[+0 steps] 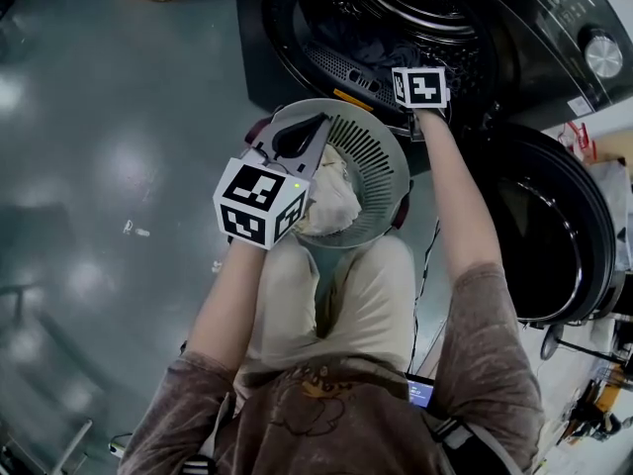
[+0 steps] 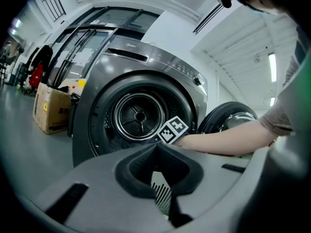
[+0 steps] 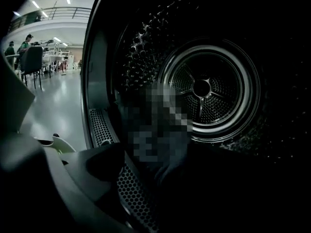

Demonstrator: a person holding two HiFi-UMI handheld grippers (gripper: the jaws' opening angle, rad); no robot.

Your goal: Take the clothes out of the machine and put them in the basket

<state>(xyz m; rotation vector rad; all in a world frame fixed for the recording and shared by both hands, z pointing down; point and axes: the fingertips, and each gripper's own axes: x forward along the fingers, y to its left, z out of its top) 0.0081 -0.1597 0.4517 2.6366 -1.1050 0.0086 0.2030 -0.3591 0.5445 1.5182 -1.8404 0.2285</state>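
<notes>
A dark front-loading machine (image 1: pixel 326 62) stands with its round mouth uncovered. Dark clothes (image 1: pixel 371 40) lie low in its drum (image 3: pixel 209 89). My right gripper (image 1: pixel 420 87) reaches into the mouth, its jaws hidden behind its marker cube. In the right gripper view its jaws (image 3: pixel 160 178) stand wide apart before a dark garment (image 3: pixel 170 166), pressing on nothing. A grey slatted basket (image 1: pixel 381 146) rests on the person's lap and holds a pale cloth (image 1: pixel 331 196). My left gripper (image 1: pixel 315 127) lies over the basket's left rim, shut on the rim (image 2: pixel 160 198).
The machine's round door (image 1: pixel 554 226) hangs open at the right, beside the person's right arm. A cardboard box (image 2: pixel 48 108) stands on the grey floor left of the machine. A thin cable (image 1: pixel 430 255) runs down by the right knee. Far-off people and chairs (image 3: pixel 29 57) show behind.
</notes>
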